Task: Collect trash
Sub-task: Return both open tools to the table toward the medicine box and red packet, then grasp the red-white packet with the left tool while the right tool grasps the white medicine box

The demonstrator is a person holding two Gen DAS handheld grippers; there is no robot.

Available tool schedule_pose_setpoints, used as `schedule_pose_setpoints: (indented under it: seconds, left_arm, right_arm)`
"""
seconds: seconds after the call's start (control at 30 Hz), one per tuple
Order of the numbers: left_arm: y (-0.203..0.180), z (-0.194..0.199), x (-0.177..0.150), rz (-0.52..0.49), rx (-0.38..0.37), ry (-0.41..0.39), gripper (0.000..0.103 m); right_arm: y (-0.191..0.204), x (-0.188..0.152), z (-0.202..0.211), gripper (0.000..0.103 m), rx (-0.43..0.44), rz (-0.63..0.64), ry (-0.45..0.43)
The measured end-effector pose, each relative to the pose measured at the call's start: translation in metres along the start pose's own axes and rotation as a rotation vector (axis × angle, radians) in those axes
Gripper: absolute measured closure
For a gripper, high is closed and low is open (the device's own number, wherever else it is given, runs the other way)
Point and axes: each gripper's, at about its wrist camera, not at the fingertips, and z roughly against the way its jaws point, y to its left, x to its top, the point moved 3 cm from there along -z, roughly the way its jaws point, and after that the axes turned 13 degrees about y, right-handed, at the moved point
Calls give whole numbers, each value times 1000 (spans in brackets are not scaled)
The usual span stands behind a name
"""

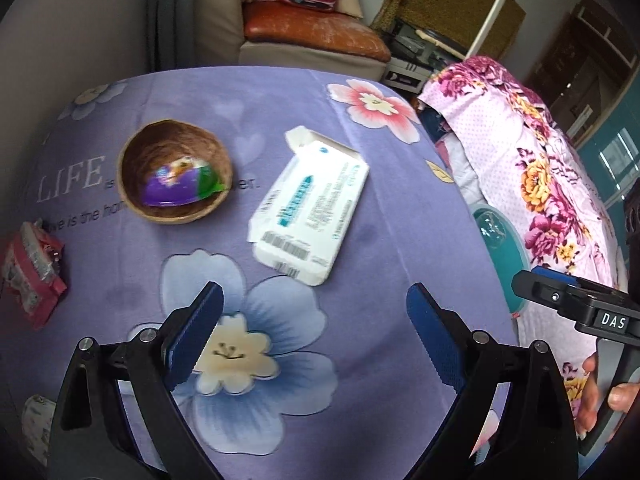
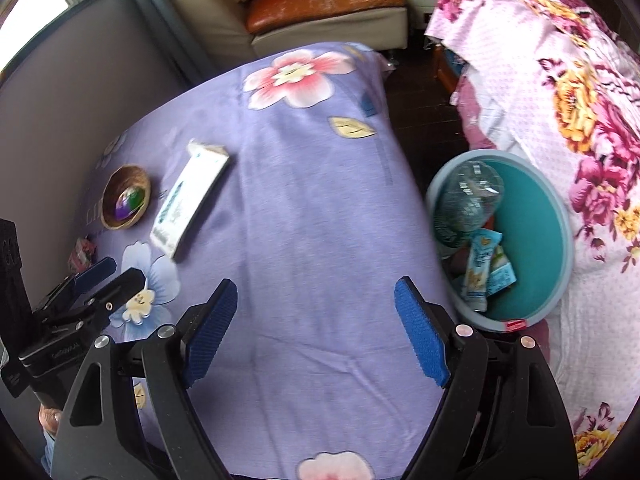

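Lilac floral tablecloth [image 1: 360, 184] fills both my wrist views. My left gripper [image 1: 314, 332] hangs spread wide and empty over a printed blue flower; straight ahead of its fingers lies a flattened white carton [image 1: 308, 204], and ahead to the left a coconut-shell bowl [image 1: 140, 204] holds a purple wrapper [image 1: 176, 184]. A red packet [image 1: 30, 276] sits far left. My right gripper [image 2: 316, 328], also wide and empty, has the teal bin [image 2: 536, 232] of bottles and wrappers just to its right.

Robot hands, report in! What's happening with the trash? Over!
Left gripper and right gripper open, empty. White box on table, bin part full. Nothing in the way.
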Motion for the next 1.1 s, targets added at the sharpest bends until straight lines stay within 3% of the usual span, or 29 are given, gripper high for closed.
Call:
schedule_pose_setpoints:
  seconds: [0.47,0.6,0.9,0.97,1.1]
  left_arm:
    - [196,38,-8,428,234,-65,10]
    - [228,36,-9,504,243,-57,10]
    - [239,8,0,483,244,-9,11]
    - [235,2,4,454,236,-3,23]
    - [222,-8,17,378,218,-2,37]
  right_arm:
    - [107,14,-51,26,8,113,82]
    - [124,30,-66,26,3,107,86]
    - [145,78,-99,26,-21,46,101]
    - [148,85,-106,26,-31,38,103]
    - [156,99,-120,26,-51,39,104]
